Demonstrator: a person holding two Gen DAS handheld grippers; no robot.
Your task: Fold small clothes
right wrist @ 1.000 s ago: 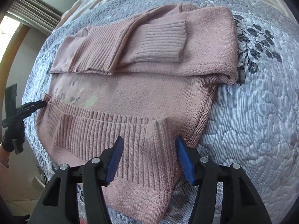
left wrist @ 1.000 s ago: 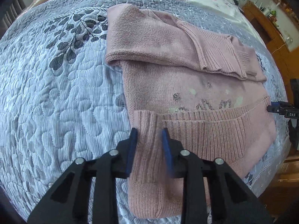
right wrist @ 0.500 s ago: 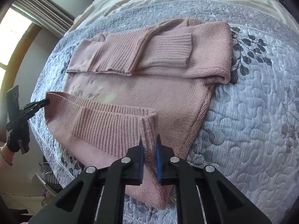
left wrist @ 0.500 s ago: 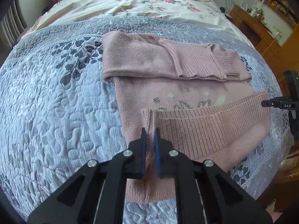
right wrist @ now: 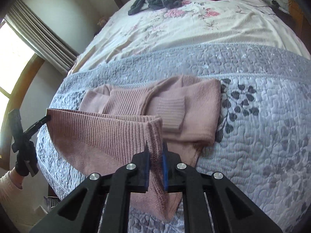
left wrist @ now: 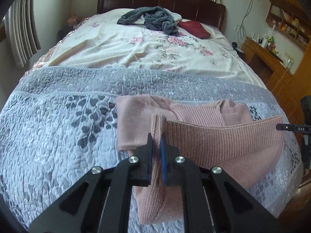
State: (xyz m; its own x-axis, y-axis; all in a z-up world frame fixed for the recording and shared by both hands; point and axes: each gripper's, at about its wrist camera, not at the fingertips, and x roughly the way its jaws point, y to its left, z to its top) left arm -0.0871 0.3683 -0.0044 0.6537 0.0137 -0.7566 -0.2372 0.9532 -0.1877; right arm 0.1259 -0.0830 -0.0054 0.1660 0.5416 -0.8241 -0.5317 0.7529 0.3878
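A pink knit sweater lies on the grey quilt with its sleeves folded across the chest. My left gripper is shut on the left corner of its ribbed hem. My right gripper is shut on the hem's right corner. The hem hangs stretched between them, raised off the quilt and covering the lower body of the sweater. The right gripper's tip shows at the right edge of the left wrist view. The left gripper's tip and a gloved hand show at the left of the right wrist view.
The grey leaf-patterned quilt covers the near end of the bed, with a floral sheet beyond it. A dark grey garment and a red cushion lie by the headboard. Wooden furniture stands at the right, and a curtained window at the left.
Both grippers went from open around the hem corners to shut on them. They have lifted the hem off the quilt and carried it toward the folded sleeves.
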